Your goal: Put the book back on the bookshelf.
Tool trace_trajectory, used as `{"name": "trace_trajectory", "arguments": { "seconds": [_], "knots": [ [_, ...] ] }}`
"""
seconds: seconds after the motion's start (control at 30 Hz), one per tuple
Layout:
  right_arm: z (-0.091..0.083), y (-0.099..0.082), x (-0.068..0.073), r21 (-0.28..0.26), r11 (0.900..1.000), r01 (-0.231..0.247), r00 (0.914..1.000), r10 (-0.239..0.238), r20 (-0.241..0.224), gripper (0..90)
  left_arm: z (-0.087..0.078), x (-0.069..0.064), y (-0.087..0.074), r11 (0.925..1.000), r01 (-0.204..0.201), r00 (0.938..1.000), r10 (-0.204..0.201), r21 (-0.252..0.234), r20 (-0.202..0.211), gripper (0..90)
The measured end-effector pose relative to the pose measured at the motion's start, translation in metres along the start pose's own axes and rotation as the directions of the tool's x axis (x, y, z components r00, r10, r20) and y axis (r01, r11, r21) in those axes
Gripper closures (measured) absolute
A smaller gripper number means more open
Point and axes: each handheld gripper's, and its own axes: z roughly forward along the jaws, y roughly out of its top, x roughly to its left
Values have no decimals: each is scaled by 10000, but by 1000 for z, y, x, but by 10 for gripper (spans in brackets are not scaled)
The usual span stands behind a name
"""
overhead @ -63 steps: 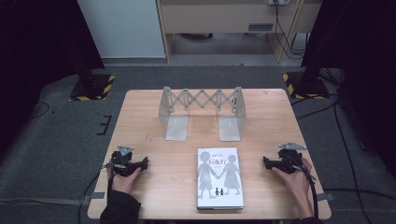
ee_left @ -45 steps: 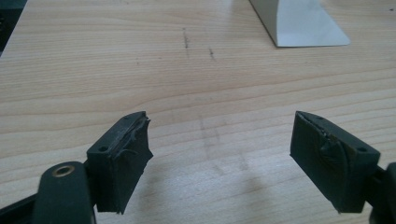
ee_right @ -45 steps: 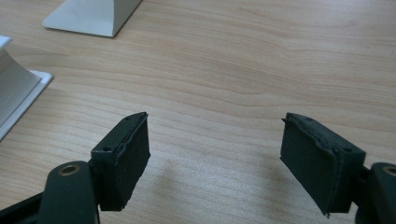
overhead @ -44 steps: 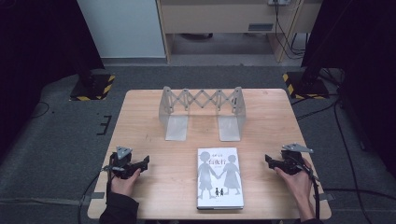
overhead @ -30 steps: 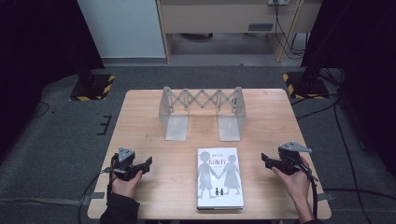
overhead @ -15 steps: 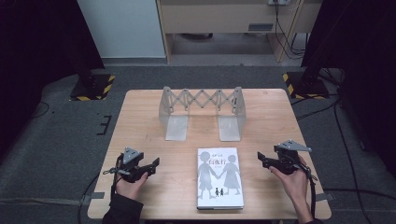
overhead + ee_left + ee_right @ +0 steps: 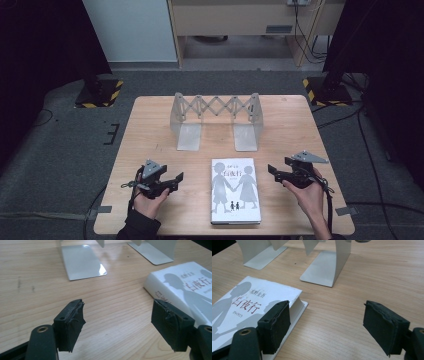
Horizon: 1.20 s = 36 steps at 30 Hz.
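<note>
While the book (image 7: 235, 190) lies flat, cover up, at the middle of the bench's (image 7: 150, 130) near edge, a hand-held gripper sits on either side of it, both pointing inward toward it. On the left, the left hand-held gripper (image 7: 175, 179) is just above the wood near the near-left corner, well apart from the book, with a grey plate on top and a cable trailing back along the sleeve. Its jaws have just been closing a little, yet they stand apart with nothing between them; in the left gripper view only bare wood shows between the two black pads (image 7: 71, 322), and the book's white corner (image 7: 180, 287) lies beyond the farther one without touching it. On the right, the right hand-held gripper (image 7: 272, 171) is near the book's right side, closer than the left one is to its side, but a strip of bare wood separates them. Its jaws are also spread wide and grip nothing; in the right gripper view one pad (image 7: 277, 322) stands in front of the book's far corner (image 7: 262, 300), and I cannot tell whether it touches it. Toward the far edge of the bench stands an extending metal bookend (image 7: 215, 112), its two flat feet resting on the wood and pointing toward the book, clear of it.
</note>
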Motion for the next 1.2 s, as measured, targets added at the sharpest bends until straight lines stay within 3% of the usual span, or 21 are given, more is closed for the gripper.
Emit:
{"name": "trace_trajectory", "arguments": {
  "seconds": [0.43, 0.7, 1.2],
  "knots": [
    [9, -4, 15, 144, 9999, 54, 9975, -44, -712, 219, 12, -28, 4, 9994, -327, 9980, 319, 134, 554, 243],
    [12, -6, 22, 208, 9997, 82, 9958, -62, -919, 220, 19, -43, 4, 9985, -504, 9948, 481, 236, 901, 243],
    [20, -13, 32, 427, 9990, 134, 9907, -75, -1359, 229, 34, -68, -2, 9925, -1006, 9851, 897, 690, 1467, 242]
  ]
}}
